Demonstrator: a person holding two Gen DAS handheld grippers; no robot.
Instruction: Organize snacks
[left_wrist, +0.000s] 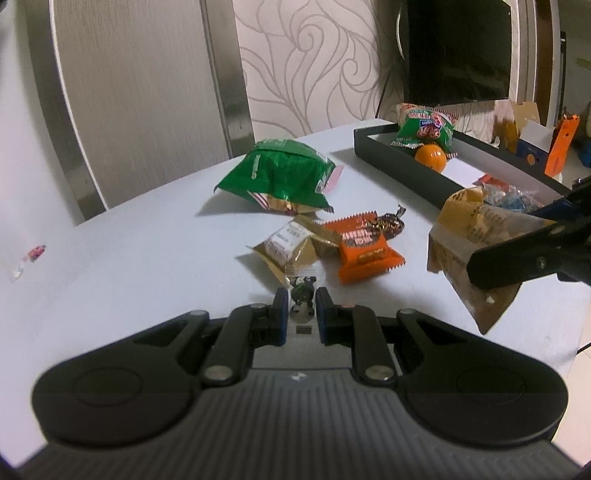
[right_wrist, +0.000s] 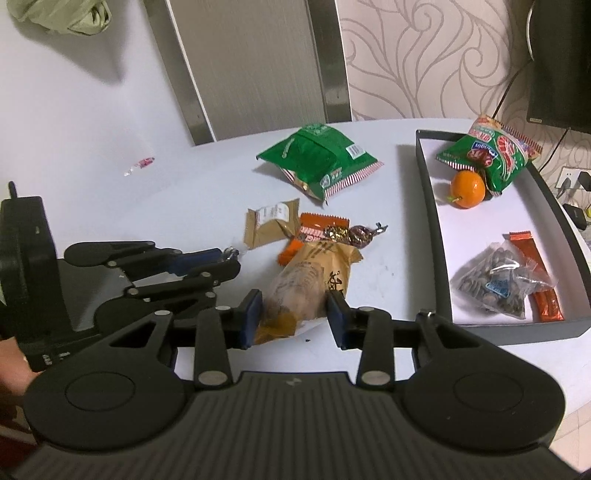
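The right gripper (right_wrist: 294, 314) is squeezed on a brown snack bag (right_wrist: 308, 280) and holds it up over the white worktop (right_wrist: 184, 206). The left gripper (left_wrist: 301, 308) is closed on a small clear candy (left_wrist: 302, 295) down at the worktop. Near them lie a green bag (right_wrist: 317, 158), a tan packet (right_wrist: 271, 221), an orange packet (left_wrist: 364, 247) and a shiny candy (right_wrist: 354, 233). The black tray (right_wrist: 428, 206) sits to the right. In it are another green bag (right_wrist: 487, 155), an orange (right_wrist: 467, 189) and a bag of seeds (right_wrist: 495, 286).
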